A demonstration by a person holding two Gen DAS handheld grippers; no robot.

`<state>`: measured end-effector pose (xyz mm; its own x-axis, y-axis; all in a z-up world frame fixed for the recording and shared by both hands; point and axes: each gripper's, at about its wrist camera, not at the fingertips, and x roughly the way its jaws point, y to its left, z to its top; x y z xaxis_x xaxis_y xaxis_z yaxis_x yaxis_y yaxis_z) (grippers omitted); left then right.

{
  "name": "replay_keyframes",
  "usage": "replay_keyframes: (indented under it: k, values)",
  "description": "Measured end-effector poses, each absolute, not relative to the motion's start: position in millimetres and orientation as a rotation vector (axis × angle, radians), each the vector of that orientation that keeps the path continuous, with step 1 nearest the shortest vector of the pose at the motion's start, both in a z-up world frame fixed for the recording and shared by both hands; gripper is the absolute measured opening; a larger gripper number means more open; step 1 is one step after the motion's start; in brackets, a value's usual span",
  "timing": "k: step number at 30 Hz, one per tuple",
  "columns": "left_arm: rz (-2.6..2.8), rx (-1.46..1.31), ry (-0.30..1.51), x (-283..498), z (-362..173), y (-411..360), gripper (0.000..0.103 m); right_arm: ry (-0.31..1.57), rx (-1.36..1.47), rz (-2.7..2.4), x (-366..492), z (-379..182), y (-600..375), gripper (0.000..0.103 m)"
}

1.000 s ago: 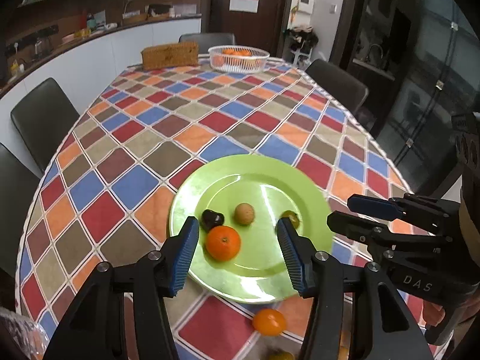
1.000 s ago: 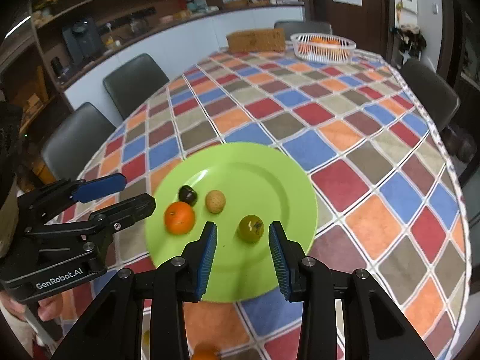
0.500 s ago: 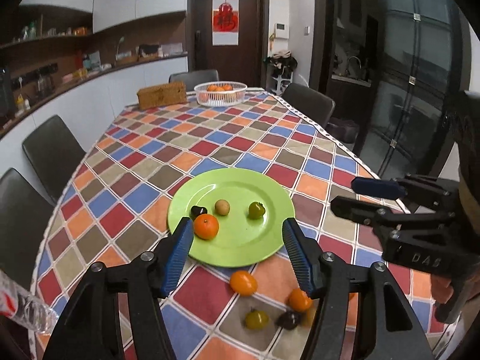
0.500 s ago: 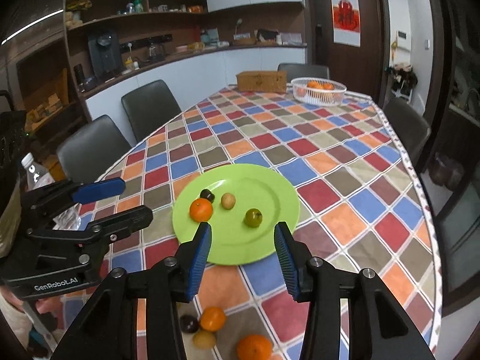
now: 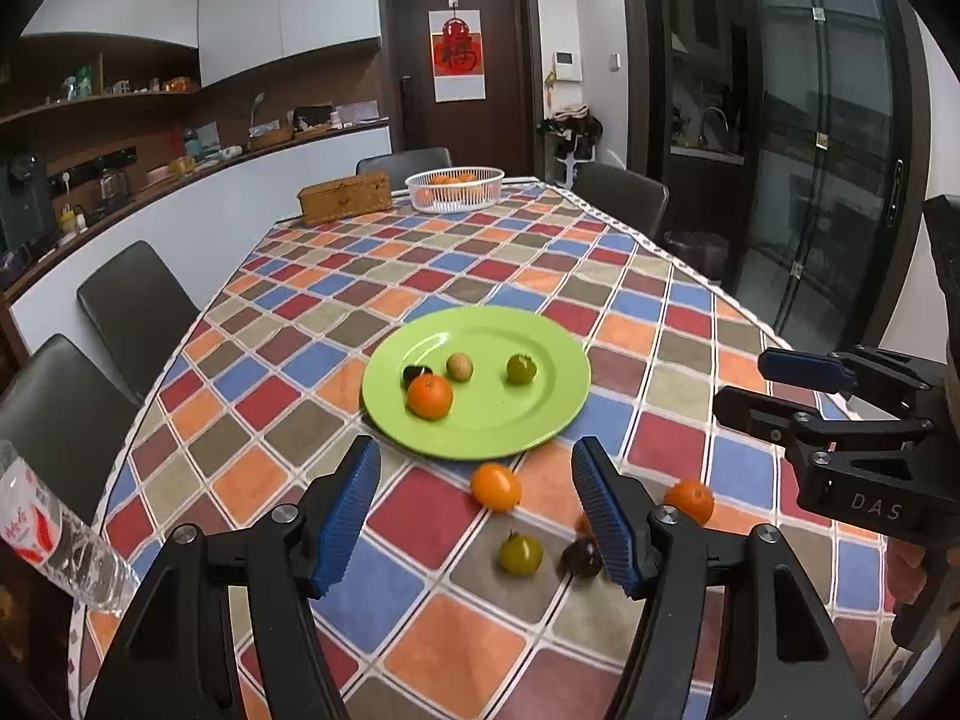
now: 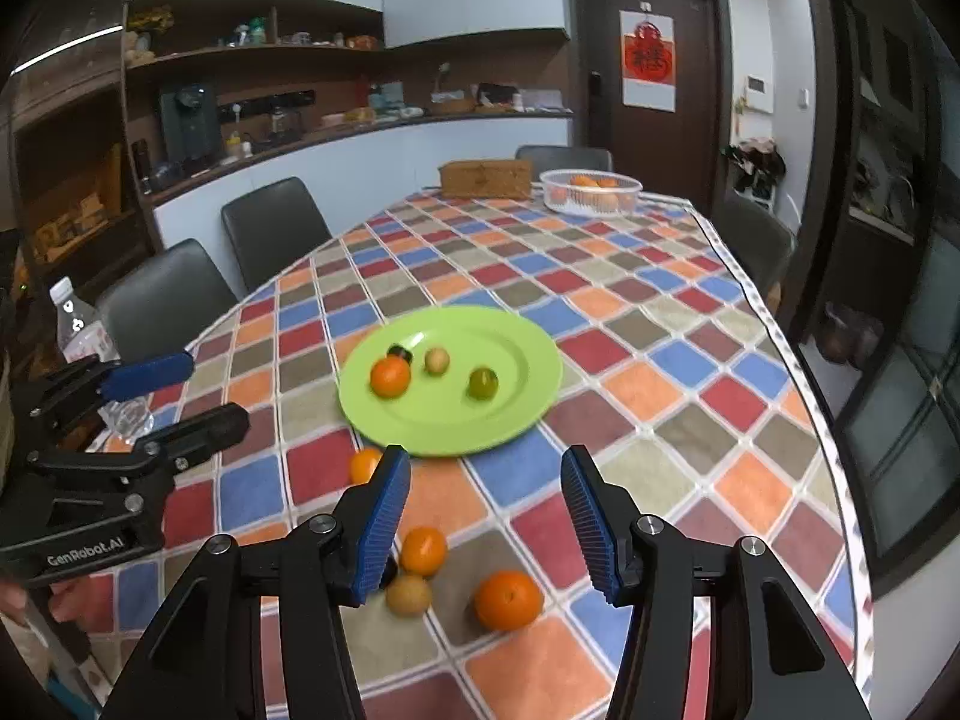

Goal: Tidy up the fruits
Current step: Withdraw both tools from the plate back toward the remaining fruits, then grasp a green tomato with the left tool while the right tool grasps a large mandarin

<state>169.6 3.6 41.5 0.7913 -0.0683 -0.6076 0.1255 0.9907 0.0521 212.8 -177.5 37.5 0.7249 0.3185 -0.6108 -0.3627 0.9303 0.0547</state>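
Two hand-held grippers hang over the near end of a long table [image 5: 336,312] under a checked cloth, both pulled back from a green plate [image 5: 540,414] that sits toward that near edge, midway between the long sides. The left gripper [image 5: 474,510] and the right gripper [image 6: 486,516] both stand partly open with nothing between the blue pads; their jaws have just been opening, a sign, one may judge, that each has let go and is readying for another pick. Four fruits already lie on the plate: an orange [image 5: 429,396], a dark fruit [image 5: 414,373] touching it, a tan one [image 5: 459,367] and a green one [image 5: 521,368], grouped on the half nearer the table's left edge, presumably so the rest can follow. The loose fruit lies on the cloth between plate and near edge. The left view shows an orange tomato [image 5: 495,486], a green tomato [image 5: 519,553], a dark fruit partly hidden by a finger [image 5: 581,558] and a small orange [image 5: 690,501]. The right view alone shows a brownish fruit [image 6: 408,595] and a large orange [image 6: 509,599], and the capped water bottle [image 6: 84,336] at the left edge; a far white basket [image 5: 454,189] shows in both.
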Motion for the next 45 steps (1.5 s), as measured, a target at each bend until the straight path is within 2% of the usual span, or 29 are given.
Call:
replay_keyframes:
  k: [14, 33, 37, 45]
  values:
    - [-0.129, 0.081, 0.754, 164.8, -7.6, 7.0, 0.065, 0.806, -0.050, 0.304, 200.6, -17.5, -186.0, 0.054]
    - [-0.218, 0.163, 0.838, 190.2, -59.8, -0.4, 0.064, 0.900, -0.060, 0.267, 208.6, -55.8, -185.1, 0.053]
    - [-0.229, 0.166, 0.852, 196.4, -65.4, -2.8, 0.062, 0.906, -0.058, 0.270, 210.8, -58.5, -184.9, 0.053]
    - [-0.243, 0.168, 0.887, 211.7, -75.1, -9.1, 0.048, 0.912, -0.046, 0.275, 216.3, -61.8, -186.5, 0.053]
